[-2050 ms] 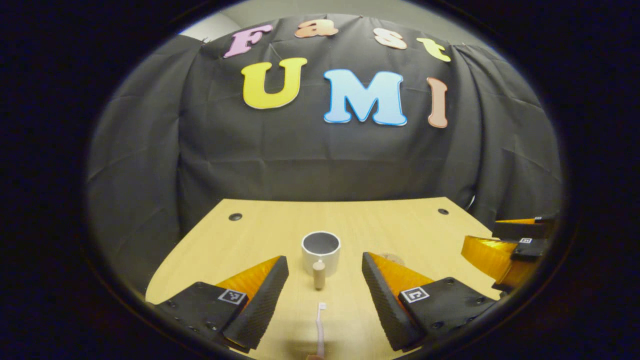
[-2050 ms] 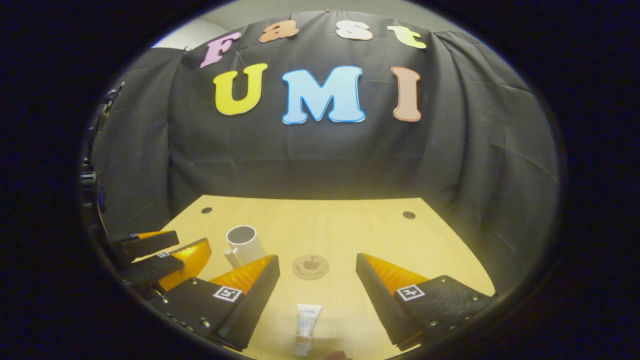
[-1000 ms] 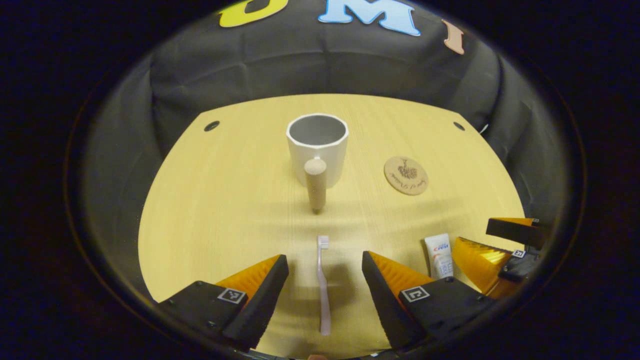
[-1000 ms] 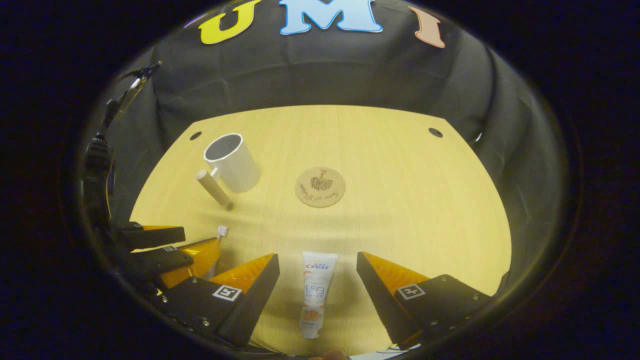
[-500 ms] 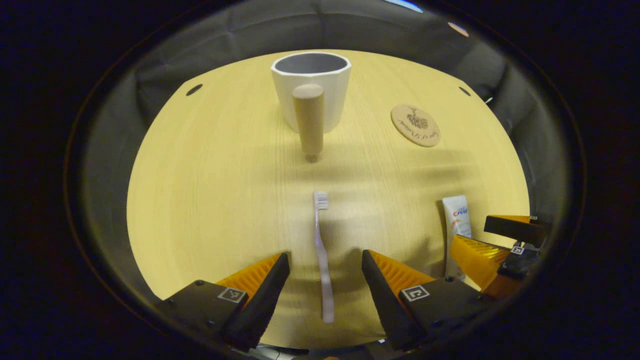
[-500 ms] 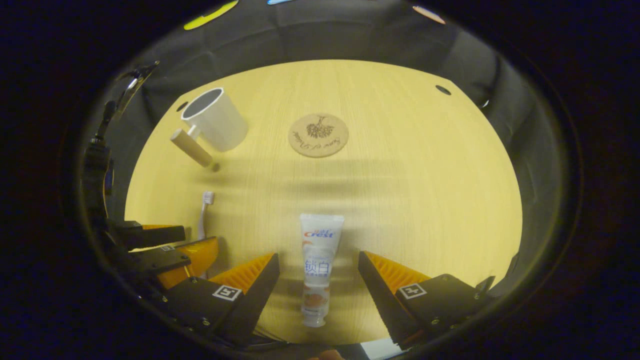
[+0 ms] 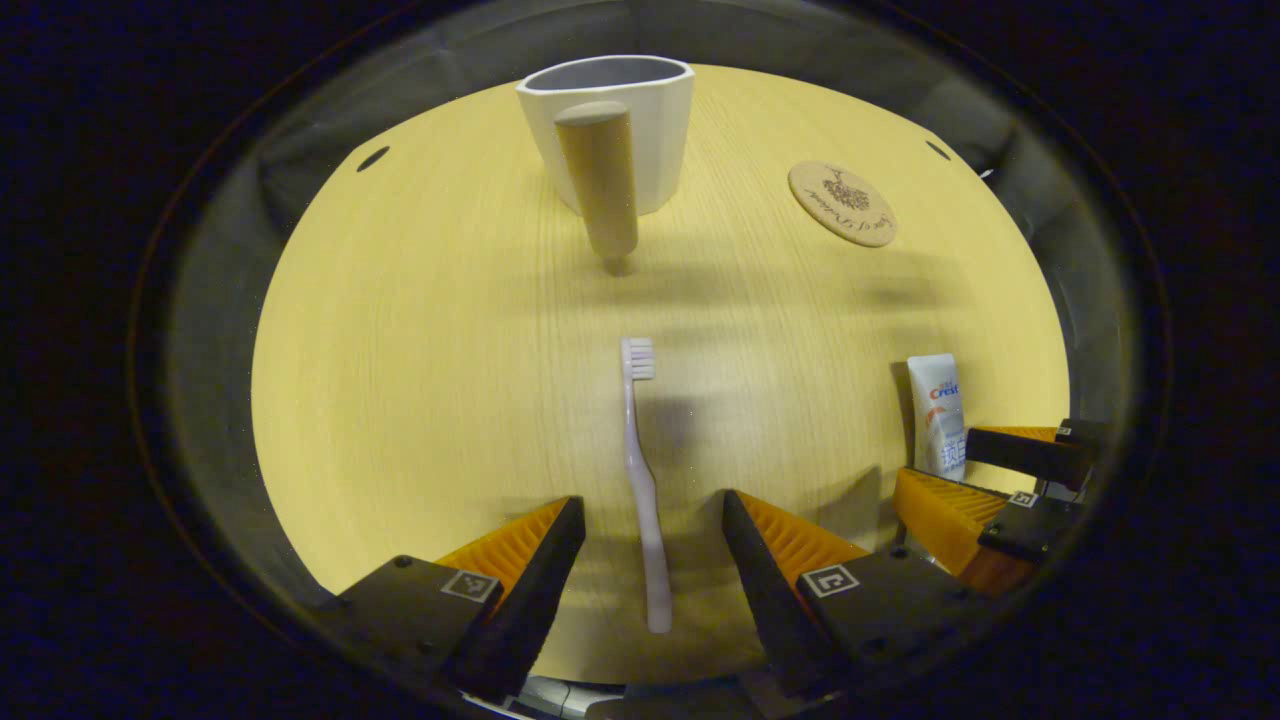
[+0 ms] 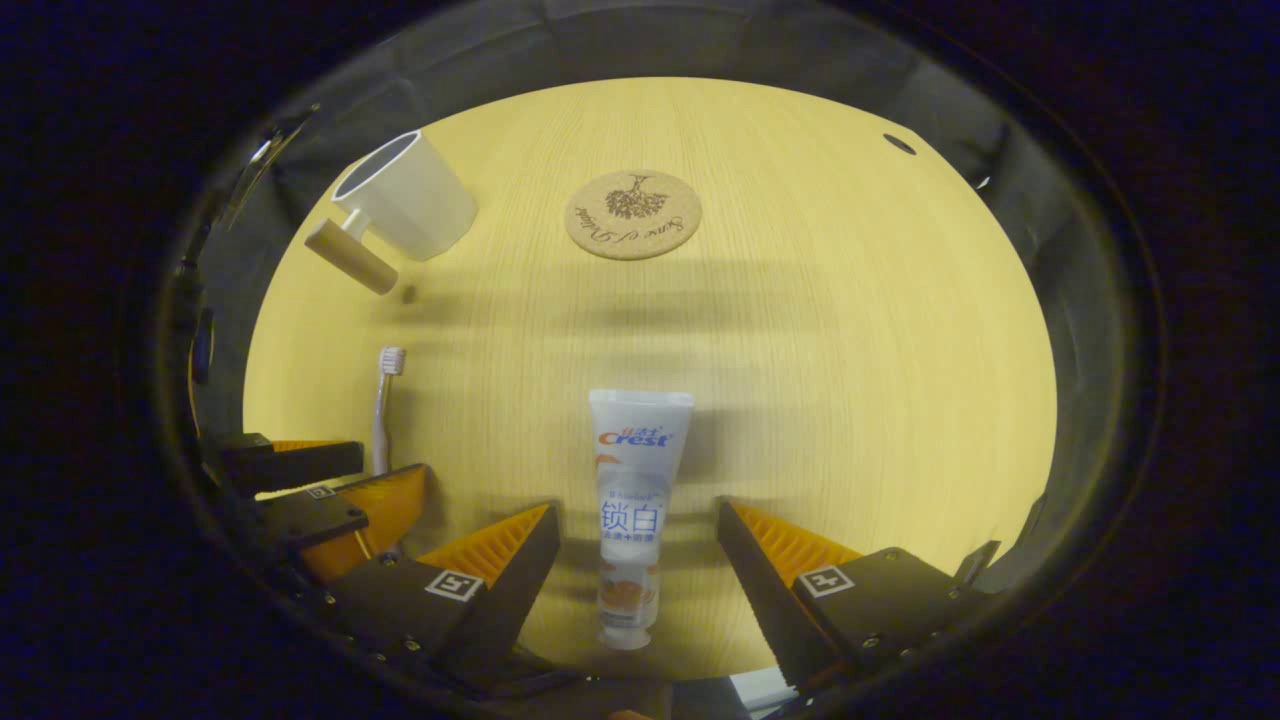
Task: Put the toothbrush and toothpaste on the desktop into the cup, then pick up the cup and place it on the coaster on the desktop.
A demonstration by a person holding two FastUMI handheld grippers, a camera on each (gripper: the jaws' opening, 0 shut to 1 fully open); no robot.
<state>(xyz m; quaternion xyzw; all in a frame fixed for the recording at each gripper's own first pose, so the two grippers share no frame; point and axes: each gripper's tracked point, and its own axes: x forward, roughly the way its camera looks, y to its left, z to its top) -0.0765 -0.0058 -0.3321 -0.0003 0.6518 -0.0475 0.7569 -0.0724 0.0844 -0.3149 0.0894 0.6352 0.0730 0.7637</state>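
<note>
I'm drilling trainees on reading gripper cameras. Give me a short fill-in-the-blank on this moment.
1. The toothbrush lies between the open fingers of the ____ gripper.
2. The toothpaste lies between the fingers of the ____ gripper.
3. The cup stands upright and is ____ inside.
4. The coaster has ____ on it.

Missing words: left; right; empty; nothing

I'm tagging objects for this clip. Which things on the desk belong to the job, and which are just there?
Part of the job:
- toothbrush, between the open left gripper fingers
- toothpaste, between the open right gripper fingers
- cup
- coaster

Just there:
- desk and its cable holes
</note>
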